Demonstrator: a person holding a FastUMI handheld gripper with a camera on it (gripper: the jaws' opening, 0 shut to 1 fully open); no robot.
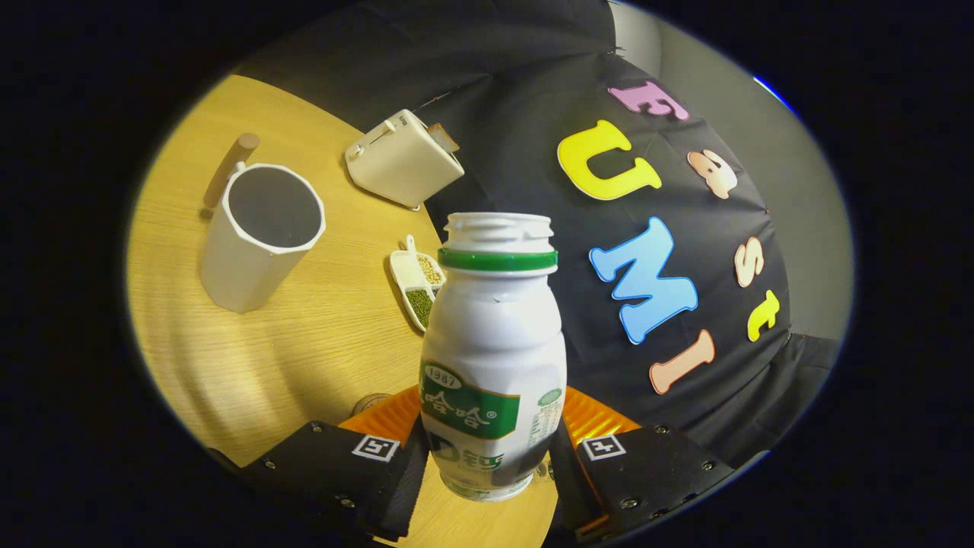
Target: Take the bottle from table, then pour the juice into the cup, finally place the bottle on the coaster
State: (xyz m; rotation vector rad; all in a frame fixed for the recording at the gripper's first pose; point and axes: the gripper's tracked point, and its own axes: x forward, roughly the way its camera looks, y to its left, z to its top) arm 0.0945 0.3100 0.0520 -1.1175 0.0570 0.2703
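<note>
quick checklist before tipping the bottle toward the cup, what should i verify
1. Grip: the gripper has both fingers pressed on the lower body of the bottle: ok.
2. Bottle mouth: cap is off, the threaded neck is open above the green ring: ok.
3. Cup: stands upright on the table, mouth open, beyond the fingers and off to one side: ok.
4. Path to the cup: bare table between bottle and cup; the small scoop dish of grains and the toaster sit off that line: ok.
5. Juice level in the bottle: opaque body: cannot tell.
6. Coaster for afterwards: cannot tell.
</note>
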